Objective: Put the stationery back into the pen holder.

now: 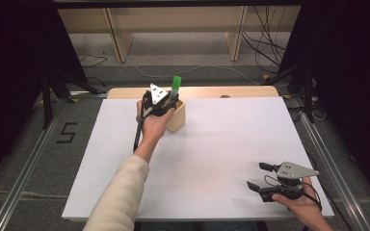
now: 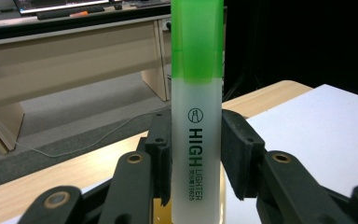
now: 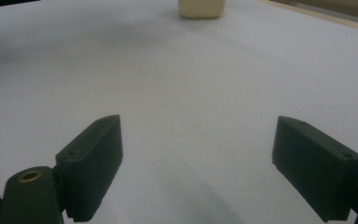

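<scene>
A highlighter (image 1: 176,84) with a green cap and a whitish barrel stands upright in my left gripper (image 1: 166,103), which is shut on the barrel. In the left gripper view both black pads press the sides of the highlighter (image 2: 196,116), below the cap, and my left gripper (image 2: 196,156) points level. It hangs over a cream holder (image 1: 178,118) at the far side of the white board; the barrel's lower end is hidden. My right gripper (image 1: 256,175) rests near the front right corner, jaws wide apart. The right gripper (image 3: 198,158) holds nothing, with the cream holder (image 3: 201,8) far ahead.
The white board (image 1: 212,159) covers most of a wooden table (image 1: 250,91), whose edge shows at the back. Beyond it are wooden shelf legs (image 1: 118,41) and loose cables (image 1: 265,48) on the floor. A person's sleeved left forearm (image 1: 120,192) crosses the board.
</scene>
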The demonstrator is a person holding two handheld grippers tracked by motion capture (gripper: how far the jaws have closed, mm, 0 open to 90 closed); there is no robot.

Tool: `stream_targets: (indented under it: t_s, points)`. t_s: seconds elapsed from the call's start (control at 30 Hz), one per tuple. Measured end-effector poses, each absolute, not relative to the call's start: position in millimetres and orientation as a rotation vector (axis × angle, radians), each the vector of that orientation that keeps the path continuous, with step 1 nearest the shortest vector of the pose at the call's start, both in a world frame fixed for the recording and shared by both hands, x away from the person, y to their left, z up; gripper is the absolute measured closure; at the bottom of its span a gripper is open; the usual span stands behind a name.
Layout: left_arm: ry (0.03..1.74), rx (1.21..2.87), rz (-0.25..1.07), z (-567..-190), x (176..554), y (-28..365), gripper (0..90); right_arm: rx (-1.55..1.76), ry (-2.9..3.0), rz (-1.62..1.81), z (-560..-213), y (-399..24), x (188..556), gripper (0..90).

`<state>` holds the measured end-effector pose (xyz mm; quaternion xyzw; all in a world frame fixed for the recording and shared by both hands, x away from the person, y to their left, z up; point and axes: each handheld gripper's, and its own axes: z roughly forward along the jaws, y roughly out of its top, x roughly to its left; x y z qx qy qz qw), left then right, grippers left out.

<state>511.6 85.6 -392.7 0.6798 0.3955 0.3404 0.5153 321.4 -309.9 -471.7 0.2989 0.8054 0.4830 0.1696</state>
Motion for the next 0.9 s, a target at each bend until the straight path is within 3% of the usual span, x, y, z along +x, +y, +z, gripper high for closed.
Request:
stream_targets:
  t_s: [0.8,0.9]
  points:
    - [0.975,1.657,0.805,-402.2,529.9,85.5,65.6,0.848,2.289,1.372,-471.9,-309.9,321.4,17.1]
    - [1.006,1.662,0.771,-404.2,529.9,84.9,58.3,0.845,2.292,1.369,-471.7,-310.2,321.4,17.1]
